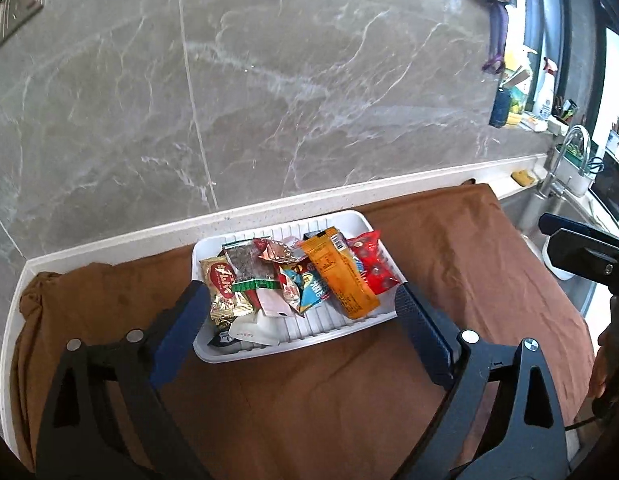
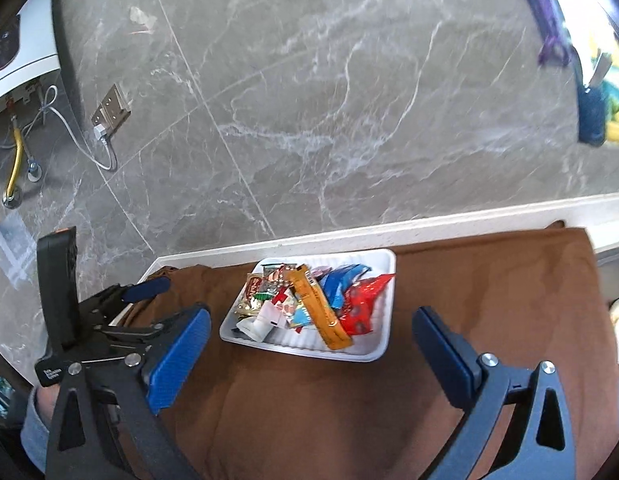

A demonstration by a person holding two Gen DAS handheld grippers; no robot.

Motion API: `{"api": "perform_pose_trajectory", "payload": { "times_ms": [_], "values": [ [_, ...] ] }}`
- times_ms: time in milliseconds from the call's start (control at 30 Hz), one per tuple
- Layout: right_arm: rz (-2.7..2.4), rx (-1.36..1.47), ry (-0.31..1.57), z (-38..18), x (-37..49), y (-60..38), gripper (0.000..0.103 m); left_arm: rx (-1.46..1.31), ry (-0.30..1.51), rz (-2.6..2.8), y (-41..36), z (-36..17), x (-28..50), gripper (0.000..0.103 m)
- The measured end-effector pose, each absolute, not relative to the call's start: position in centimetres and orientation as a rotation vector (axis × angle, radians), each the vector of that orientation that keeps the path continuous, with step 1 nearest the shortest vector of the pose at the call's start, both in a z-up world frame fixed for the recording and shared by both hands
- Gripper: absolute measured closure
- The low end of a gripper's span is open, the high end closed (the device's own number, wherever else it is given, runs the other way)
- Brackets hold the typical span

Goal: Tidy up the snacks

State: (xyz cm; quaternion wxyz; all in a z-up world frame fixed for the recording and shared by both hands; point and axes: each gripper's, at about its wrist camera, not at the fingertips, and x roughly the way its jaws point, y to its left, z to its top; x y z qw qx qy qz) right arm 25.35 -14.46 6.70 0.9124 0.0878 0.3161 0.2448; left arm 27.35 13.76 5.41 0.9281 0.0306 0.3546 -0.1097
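A white ribbed tray (image 1: 361, 220) sits on a brown cloth (image 1: 309, 400) and holds a loose pile of snack packets. Among them are a long orange packet (image 1: 341, 276), a red packet (image 1: 373, 264) and a gold wafer packet (image 1: 221, 288). My left gripper (image 1: 301, 296) is open, its blue pads wide apart above the tray's near end, gripping nothing. In the right wrist view the tray (image 2: 389, 256) lies further off with the orange packet (image 2: 317, 308) on top. My right gripper (image 2: 311, 314) is open and empty, short of the tray.
The cloth covers a white counter against a grey marble wall (image 1: 269, 80). A sink with a chrome tap (image 1: 573, 152) lies to the right, with bottles on the sill behind. A wall socket (image 2: 111, 110) with a white cable is at the left.
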Motion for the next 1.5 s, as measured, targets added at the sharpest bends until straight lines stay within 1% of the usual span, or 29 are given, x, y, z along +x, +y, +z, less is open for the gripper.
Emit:
{"api": "perform_pose_trajectory", "payload": {
  "times_ms": [167, 567, 1133, 1500],
  "values": [
    [0.473, 0.163, 0.600, 8.0, 23.3, -15.4, 0.000, 0.085, 0.693, -0.220, 13.2, 7.0, 25.5, 0.009],
    [0.444, 0.168, 0.573, 8.7, 20.7, -16.6, 0.000, 0.120, 0.634, -0.231, 12.6, 9.7, 22.6, 0.009],
    [0.446, 0.187, 0.542, 9.2, 17.9, -17.9, 0.000, 0.143, 0.604, -0.225, 12.7, 11.1, 20.1, 0.009],
    [0.448, 0.192, 0.511, 10.2, 15.6, -19.8, 0.000, 0.168, 0.577, -0.221, 11.3, 12.3, 17.9, 0.008]
  ]
}}
